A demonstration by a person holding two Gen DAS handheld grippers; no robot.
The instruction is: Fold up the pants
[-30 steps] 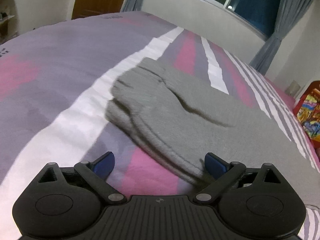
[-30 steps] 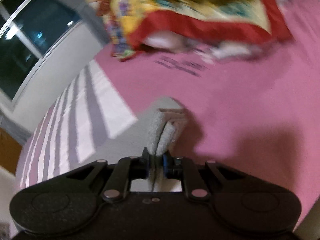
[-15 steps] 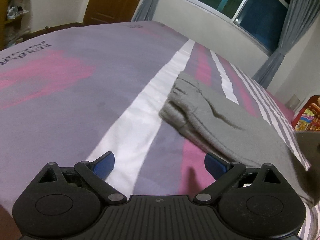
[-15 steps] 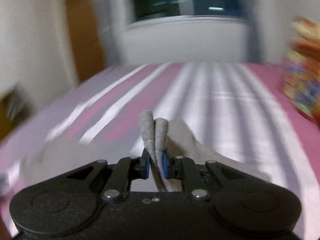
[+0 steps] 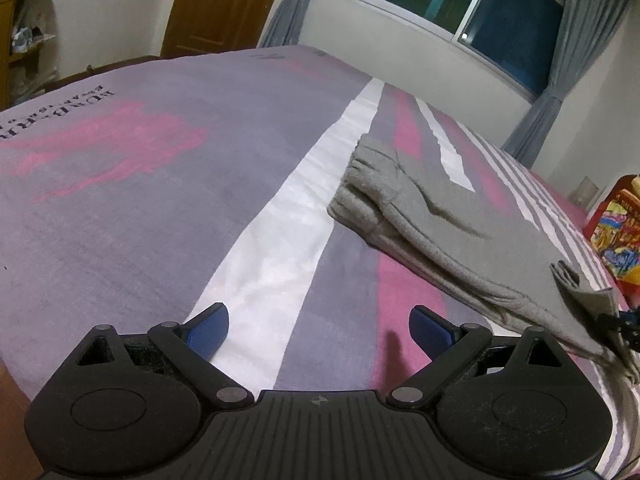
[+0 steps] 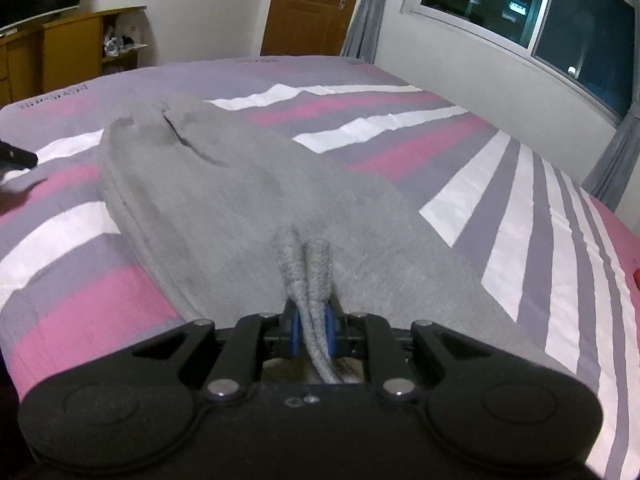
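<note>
Two cuffs point(image 6: 306, 276) pinched in your right gripper point(image 6: 311, 330) have swung over the grey sweatpants point(image 6: 224, 200), halving them; your left gripper point(image 5: 318, 330) gapes empty.

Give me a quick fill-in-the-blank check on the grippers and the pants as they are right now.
1. The right gripper is shut on a fold of the grey ____.
2. The left gripper is open, with ____ between its fingers.
3. The pants lie on a striped ____.
4. The wooden door behind the bed is ____.

Missing words: pants; nothing; bed; closed
</note>
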